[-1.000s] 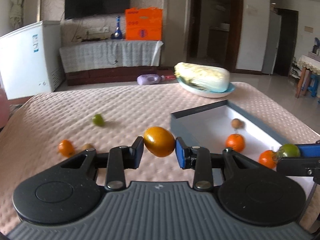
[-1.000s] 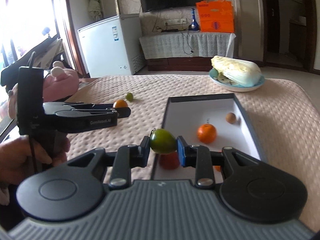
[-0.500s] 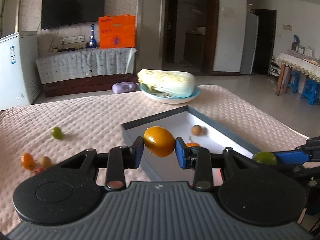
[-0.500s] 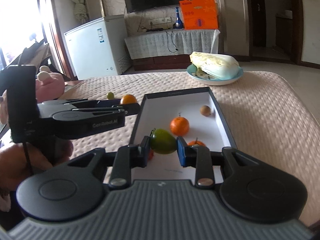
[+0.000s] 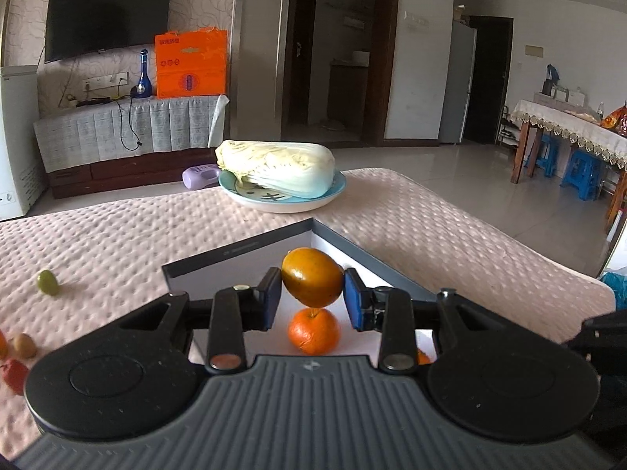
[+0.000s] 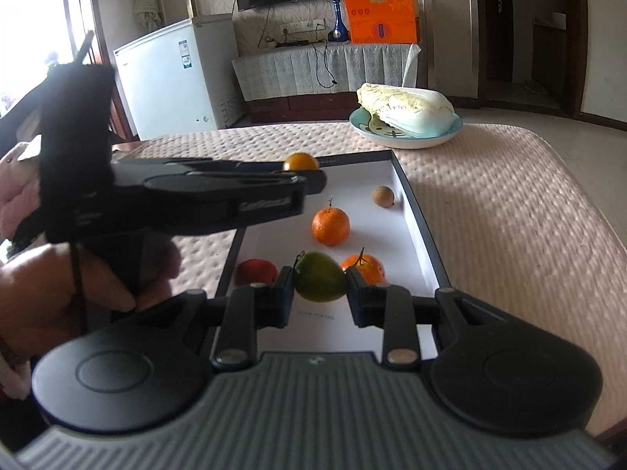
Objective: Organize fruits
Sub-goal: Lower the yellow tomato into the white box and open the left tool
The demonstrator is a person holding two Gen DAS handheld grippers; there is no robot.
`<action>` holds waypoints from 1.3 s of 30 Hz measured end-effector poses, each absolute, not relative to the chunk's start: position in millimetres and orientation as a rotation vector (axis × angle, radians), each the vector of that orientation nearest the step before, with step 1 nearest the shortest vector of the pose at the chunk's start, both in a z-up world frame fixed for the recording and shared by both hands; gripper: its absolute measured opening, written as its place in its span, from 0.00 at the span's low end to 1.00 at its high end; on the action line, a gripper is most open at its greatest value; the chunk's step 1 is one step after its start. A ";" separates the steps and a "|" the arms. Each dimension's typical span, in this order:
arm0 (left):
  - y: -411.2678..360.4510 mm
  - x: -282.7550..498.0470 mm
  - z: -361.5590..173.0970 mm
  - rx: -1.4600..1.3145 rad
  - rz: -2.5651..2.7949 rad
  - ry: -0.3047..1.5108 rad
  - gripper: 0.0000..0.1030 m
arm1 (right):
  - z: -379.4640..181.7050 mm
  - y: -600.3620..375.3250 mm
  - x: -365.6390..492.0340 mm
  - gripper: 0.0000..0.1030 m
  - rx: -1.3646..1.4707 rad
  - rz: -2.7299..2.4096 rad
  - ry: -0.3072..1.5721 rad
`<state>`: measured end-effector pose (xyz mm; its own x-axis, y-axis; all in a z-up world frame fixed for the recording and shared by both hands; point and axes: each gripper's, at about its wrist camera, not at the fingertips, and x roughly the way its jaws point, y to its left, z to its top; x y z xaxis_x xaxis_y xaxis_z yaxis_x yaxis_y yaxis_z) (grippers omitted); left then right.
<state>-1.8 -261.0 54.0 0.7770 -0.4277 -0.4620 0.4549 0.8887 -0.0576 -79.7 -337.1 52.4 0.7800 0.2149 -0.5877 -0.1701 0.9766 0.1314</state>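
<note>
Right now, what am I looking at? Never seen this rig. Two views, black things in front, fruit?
No robot: a person holds handheld tongs in each hand, each with a camera looking along its fingers. One view is from the left tongs, shut on an orange-yellow fruit; the other from the right tongs, shut on a green fruit. Both hover over a shallow box on a pink quilted table. The box holds two tangerines, a red fruit and a small brown one. A cabbage lies on a plate behind.
</note>
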 end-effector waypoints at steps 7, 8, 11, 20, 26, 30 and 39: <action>-274.5 20.5 47.0 0.052 -0.472 0.530 0.39 | 48.4 -338.4 -79.1 0.31 0.066 0.195 0.659; -275.7 21.3 46.7 0.052 -0.475 0.533 0.39 | 47.5 -339.3 -79.0 0.31 0.066 0.192 0.662; -280.4 25.4 45.2 0.055 -0.481 0.542 0.39 | 44.9 -341.2 -78.2 0.31 0.066 0.182 0.672; -288.5 30.5 42.5 0.062 -0.484 0.562 0.39 | 43.5 -337.3 -78.4 0.31 0.064 0.186 0.682; -286.8 29.9 43.2 0.055 -0.483 0.554 0.40 | 42.2 -337.0 -74.8 0.31 0.063 0.184 0.681; -283.6 28.0 45.5 0.044 -0.484 0.550 0.40 | 41.0 -336.3 -71.1 0.31 0.064 0.170 0.681; -256.6 13.3 64.4 -0.002 -0.494 0.479 0.40 | 40.0 -327.1 -58.1 0.31 0.069 0.146 0.676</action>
<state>13.3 -256.6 64.4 0.7725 -0.4561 -0.4419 0.4552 0.8829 -0.1155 -58.1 -327.1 40.0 0.7703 0.1573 -0.6180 -0.1125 0.9874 0.1111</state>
